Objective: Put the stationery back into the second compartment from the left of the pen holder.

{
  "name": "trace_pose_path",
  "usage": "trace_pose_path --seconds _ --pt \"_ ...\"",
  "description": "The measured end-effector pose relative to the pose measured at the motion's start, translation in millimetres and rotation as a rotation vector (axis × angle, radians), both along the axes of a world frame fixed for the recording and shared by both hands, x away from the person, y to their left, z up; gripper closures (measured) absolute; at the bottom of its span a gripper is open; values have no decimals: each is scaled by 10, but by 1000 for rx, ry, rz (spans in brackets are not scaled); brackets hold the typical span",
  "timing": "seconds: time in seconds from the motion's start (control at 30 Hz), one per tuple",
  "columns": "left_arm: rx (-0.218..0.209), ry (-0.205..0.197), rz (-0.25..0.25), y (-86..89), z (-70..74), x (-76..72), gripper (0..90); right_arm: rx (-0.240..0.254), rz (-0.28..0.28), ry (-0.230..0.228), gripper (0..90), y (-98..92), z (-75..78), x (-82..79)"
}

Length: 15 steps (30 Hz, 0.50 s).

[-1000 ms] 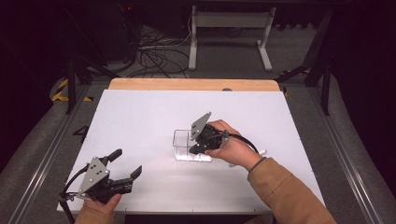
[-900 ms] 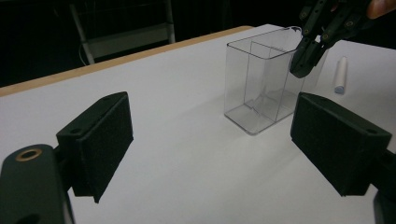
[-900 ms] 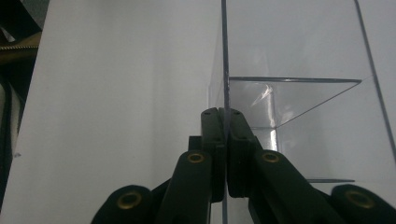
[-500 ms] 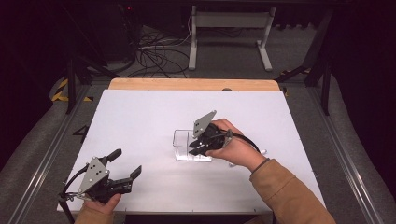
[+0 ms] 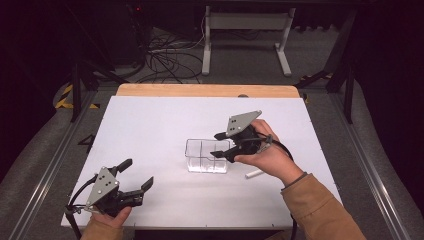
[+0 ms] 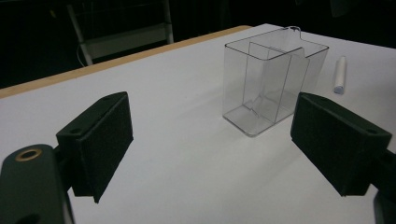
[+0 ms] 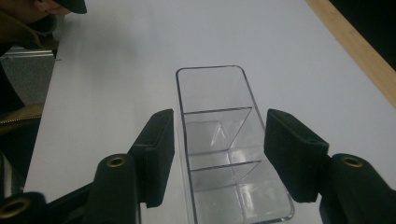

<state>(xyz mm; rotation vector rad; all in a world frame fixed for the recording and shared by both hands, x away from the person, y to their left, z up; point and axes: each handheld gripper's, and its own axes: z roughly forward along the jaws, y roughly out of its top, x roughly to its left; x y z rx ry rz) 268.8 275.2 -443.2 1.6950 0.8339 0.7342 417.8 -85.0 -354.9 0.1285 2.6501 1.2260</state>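
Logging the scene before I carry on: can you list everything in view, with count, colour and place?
Clear organiser: one, transparent, divided into compartments, upright at mid-table.
White stick: one, white, lying on the table right of the organiser; too small to identify.
Table: one, white top with a wooden far edge.
Frame legs: light grey, on the floor beyond the table, cables beside them.
Left gripper: one, black, open, near the table's front left corner.
Right gripper: one, black, jaws just been opening, either side of the organiser's near end, apart from its walls.
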Motion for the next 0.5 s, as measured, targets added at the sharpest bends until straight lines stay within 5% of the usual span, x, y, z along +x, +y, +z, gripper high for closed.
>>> trace_pose_path --seconds 0.5 --pt "7 -2 6 -1 1 -16 137 59 -69 -44 388 -345 151 12"
